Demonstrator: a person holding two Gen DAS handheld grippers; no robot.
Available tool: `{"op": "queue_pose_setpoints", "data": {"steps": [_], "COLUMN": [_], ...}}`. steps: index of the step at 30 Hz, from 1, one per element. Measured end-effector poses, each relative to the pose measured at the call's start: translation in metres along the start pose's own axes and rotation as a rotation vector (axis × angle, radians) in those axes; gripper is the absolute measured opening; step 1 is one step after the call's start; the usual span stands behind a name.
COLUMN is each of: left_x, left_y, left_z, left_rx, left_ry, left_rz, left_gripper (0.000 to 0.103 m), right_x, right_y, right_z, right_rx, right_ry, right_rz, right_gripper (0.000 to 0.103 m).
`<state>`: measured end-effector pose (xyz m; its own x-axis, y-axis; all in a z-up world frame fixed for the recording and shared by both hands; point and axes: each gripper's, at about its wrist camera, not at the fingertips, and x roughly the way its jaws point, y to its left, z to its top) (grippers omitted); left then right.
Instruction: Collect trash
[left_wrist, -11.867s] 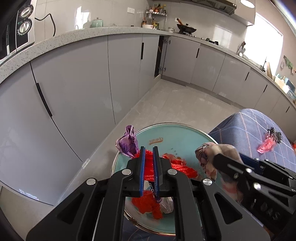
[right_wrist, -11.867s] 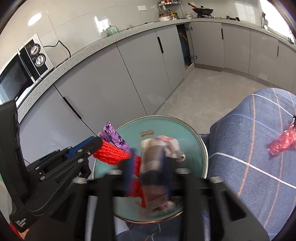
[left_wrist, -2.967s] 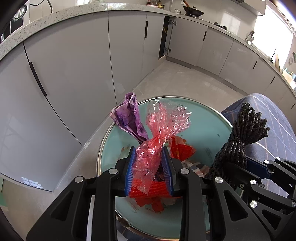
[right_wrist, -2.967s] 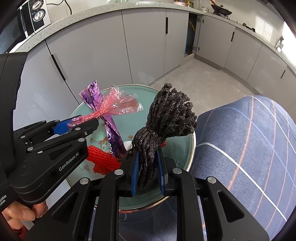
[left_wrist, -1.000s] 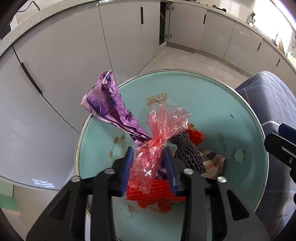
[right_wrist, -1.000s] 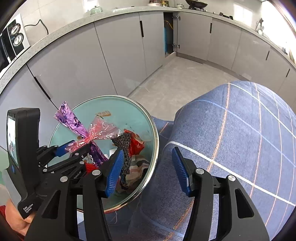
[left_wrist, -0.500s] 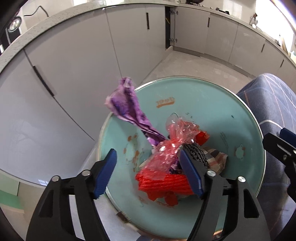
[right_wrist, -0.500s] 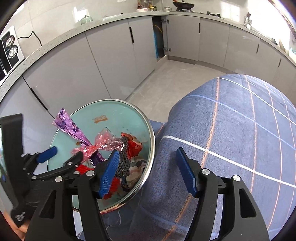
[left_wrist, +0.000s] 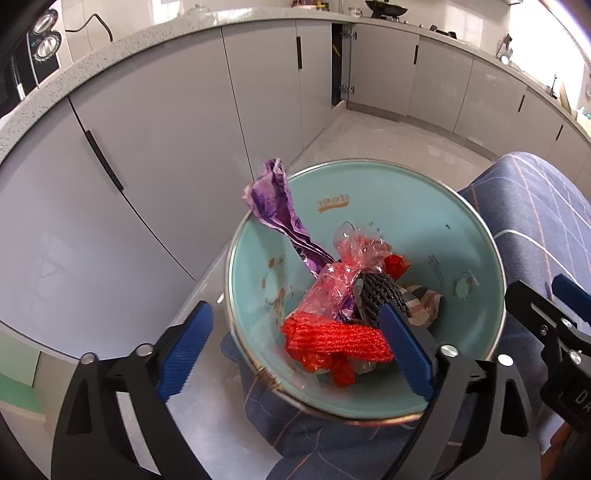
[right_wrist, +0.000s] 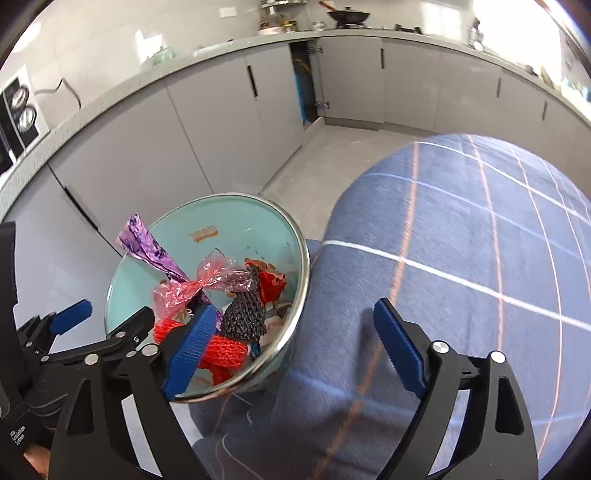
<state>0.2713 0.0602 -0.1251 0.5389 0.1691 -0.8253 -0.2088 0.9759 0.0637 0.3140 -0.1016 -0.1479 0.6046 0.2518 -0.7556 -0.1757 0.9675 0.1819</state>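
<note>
- The left gripper (left_wrist: 295, 347), black-framed with blue ribbed pads, hovered above the near edge of the bowl; its jaws were opening wide and pressed on nothing, though part of the trash heap showed in the gap below them.
- A round pale-turquoise enamel bowl with a steel rim (left_wrist: 436, 184) sat at the left edge of the cloth and held all the trash in view.
- At its far left a crumpled purple foil wrapper (left_wrist: 275, 203) leaned up over the rim; light and crackly, it looked easiest to pinch at its free upper end.
- Nearer lay a soft red mesh netting roll (left_wrist: 336, 338), with a crinkled pink-red cellophane bag (left_wrist: 341, 280) on top and a black mesh netting piece (left_wrist: 380, 291) just beside it; all seemed light and squashy, the film probably slippery, so a twisted or bunched part would be the place to grip.
- The right gripper (right_wrist: 295, 350) hung over the bowl's right rim and the blue checked tablecloth (right_wrist: 461, 240), jaws opening and holding nothing.
- No further trash showed on the cloth in view.
</note>
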Motion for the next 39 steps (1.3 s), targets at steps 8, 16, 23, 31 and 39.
{"op": "queue_pose_setpoints", "data": {"steps": [8,16,23,31,39], "left_x": [-0.003,-0.016,-0.044,-0.087,-0.145], "left_y": [0.0,0.003,0.018,0.029,0.034], "left_z": [-0.012,-0.037,-0.065,-0.09,-0.101], "left_rx": [-0.002,-0.008,-0.062,-0.091,-0.086], "left_ry": [0.008,0.015,-0.049,-0.157,-0.336], "left_rz": [0.003,-0.02,-0.027,-0.021,-0.014], "left_gripper": [0.097,0.097,0.097,0.097,0.097], "right_x": [-0.007,-0.02,-0.043,-0.087,-0.151], "right_y": [-0.003,0.0,0.007,0.018,0.027], "right_z": [-0.016,-0.03,-0.053,-0.073,-0.082], "right_rx": [0.024,0.019,0.009,-0.002,0.014], "right_ry": [0.004,0.009,-0.032,-0.107,-0.304], "right_rz": [0.011,0.017,0.011,0.015,0.022], "right_gripper": [0.093,0.093,0.093,0.093,0.095]}}
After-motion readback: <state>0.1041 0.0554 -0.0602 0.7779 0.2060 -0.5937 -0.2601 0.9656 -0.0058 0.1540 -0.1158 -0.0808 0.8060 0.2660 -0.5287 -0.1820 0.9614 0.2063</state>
